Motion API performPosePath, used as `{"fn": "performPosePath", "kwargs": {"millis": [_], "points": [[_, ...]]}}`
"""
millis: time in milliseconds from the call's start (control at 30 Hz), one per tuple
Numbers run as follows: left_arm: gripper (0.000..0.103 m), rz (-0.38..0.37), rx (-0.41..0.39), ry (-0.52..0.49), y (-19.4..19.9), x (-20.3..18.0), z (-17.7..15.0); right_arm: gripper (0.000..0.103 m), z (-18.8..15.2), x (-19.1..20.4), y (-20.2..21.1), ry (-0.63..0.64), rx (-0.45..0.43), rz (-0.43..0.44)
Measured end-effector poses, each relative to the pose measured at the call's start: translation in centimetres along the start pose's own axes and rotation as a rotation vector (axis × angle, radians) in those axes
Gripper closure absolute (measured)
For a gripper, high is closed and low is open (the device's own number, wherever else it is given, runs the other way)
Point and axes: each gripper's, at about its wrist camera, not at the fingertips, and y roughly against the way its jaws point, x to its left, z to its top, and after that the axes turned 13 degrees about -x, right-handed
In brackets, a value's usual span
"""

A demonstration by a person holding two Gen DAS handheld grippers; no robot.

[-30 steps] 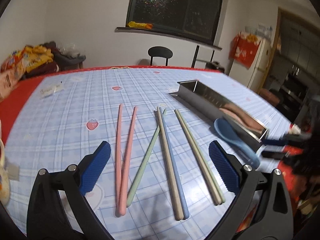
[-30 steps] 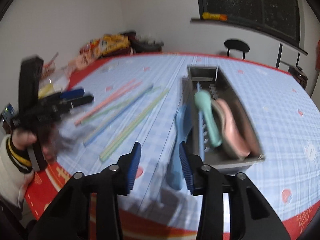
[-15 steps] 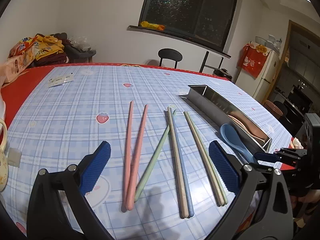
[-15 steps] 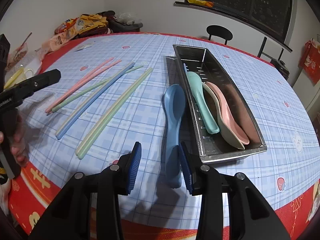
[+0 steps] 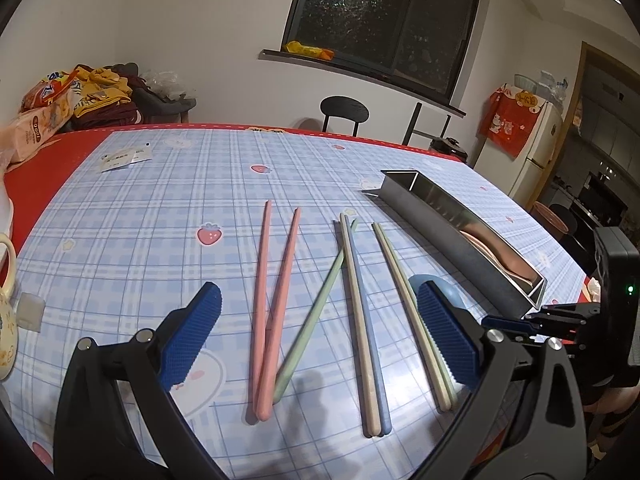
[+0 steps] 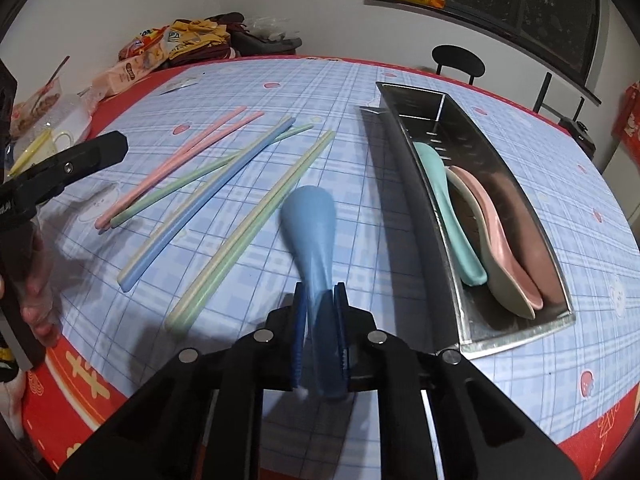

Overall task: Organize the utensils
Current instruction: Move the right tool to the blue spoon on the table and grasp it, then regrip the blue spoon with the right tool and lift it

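My right gripper [image 6: 319, 304] is shut on the handle of a blue spoon [image 6: 310, 220], bowl pointing away, just left of the steel tray [image 6: 408, 168]. The tray holds a teal spoon [image 6: 448, 192], a cream spoon [image 6: 496, 264] and a pink spoon [image 6: 500, 228]. Pink chopsticks [image 5: 272, 280], a green chopstick [image 5: 316, 312], a blue and cream pair [image 5: 362, 320] and a pale green pair [image 5: 408, 300] lie on the checked tablecloth. My left gripper [image 5: 316, 336] is open and empty above the chopsticks' near ends. The spoon's bowl [image 5: 416, 282] peeks out behind its right finger.
Snack bags and clothes [image 5: 72, 96] pile at the table's far left. A mug [image 5: 6, 320] stands at the left edge. A paper slip [image 5: 124, 158] lies on the cloth. A black chair [image 5: 344, 114] stands behind the table.
My right gripper has moved forward and closed on the blue spoon's handle; it was open behind it. The left gripper has drifted a little but stays open over the chopsticks.
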Motion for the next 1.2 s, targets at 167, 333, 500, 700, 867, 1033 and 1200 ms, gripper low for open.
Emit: {"fn": "performPosePath", "kwargs": {"millis": [167,333,500,700,867,1033,1200], "points": [[0.006,0.0,0.006,0.005,-0.1,0.1,-0.1,0.088,0.3,0.1,-0.6,0.003,0.008,0.005],[0.006,-0.001,0.009,0.008,-0.2,0.1,-0.2,0.074,1.3,0.2,-1.4,-0.013,0.018,0.043],[0.006,-0.003,0.01,0.012,-0.1,0.2,-0.2,0.065,2.6,0.1,-2.9,-0.037,0.035,0.051],[0.006,-0.003,0.013,0.013,-0.2,0.2,-0.2,0.06,3.0,-0.3,-4.1,-0.105,0.064,0.087],[0.006,-0.003,0.013,0.014,-0.2,0.2,-0.2,0.078,2.9,-0.2,-3.9,-0.13,0.077,0.122],[0.006,-0.004,0.014,0.014,-0.2,0.1,-0.4,0.086,2.7,0.1,-2.8,-0.134,0.067,0.153],[0.007,-0.004,0.014,0.015,-0.2,0.1,-0.4,0.087,2.1,0.9,-1.7,-0.11,0.062,0.186]]}}
